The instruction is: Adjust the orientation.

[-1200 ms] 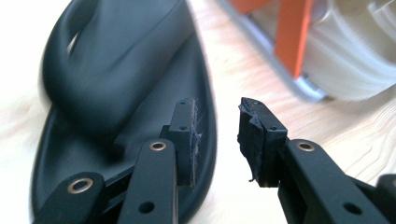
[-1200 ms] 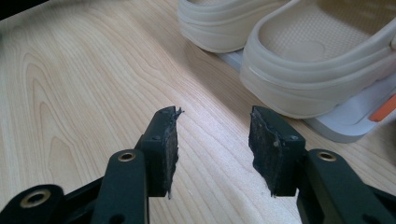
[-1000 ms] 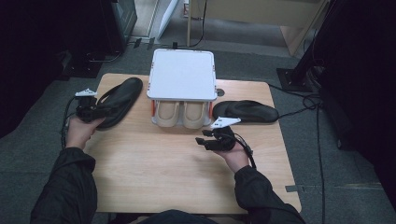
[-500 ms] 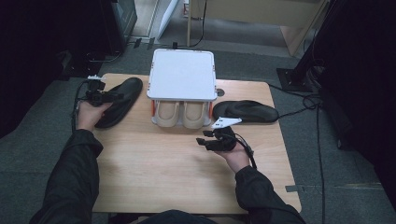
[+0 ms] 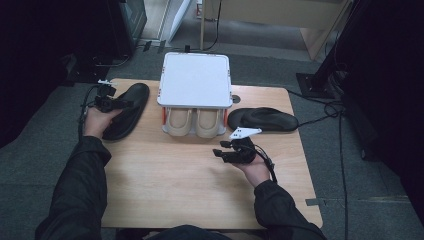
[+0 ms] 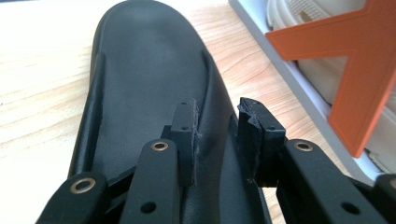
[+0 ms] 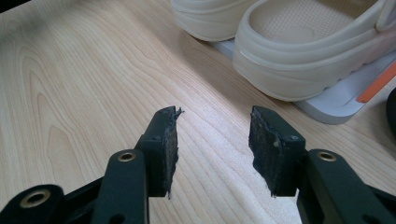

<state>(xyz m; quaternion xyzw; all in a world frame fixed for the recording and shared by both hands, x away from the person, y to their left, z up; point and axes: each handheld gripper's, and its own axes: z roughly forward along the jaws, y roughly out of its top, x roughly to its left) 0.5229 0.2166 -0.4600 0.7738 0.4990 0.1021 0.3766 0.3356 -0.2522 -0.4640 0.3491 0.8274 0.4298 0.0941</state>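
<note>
The black slipper [image 6: 144,93] lies at the table's [image 5: 200,190] left edge beside the shoe rack [image 5: 195,80], its side wall between my left gripper's [image 6: 219,135] just-closing jaws, so I should squeeze firmly before lifting, while my right gripper [image 7: 212,149] waits gaping and empty.

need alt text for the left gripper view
The left gripper has just been closing its two black jaws on the side rim of a black shoe lying on a wooden table. At right, a white rack with an orange brace holds cream shoes.
</note>
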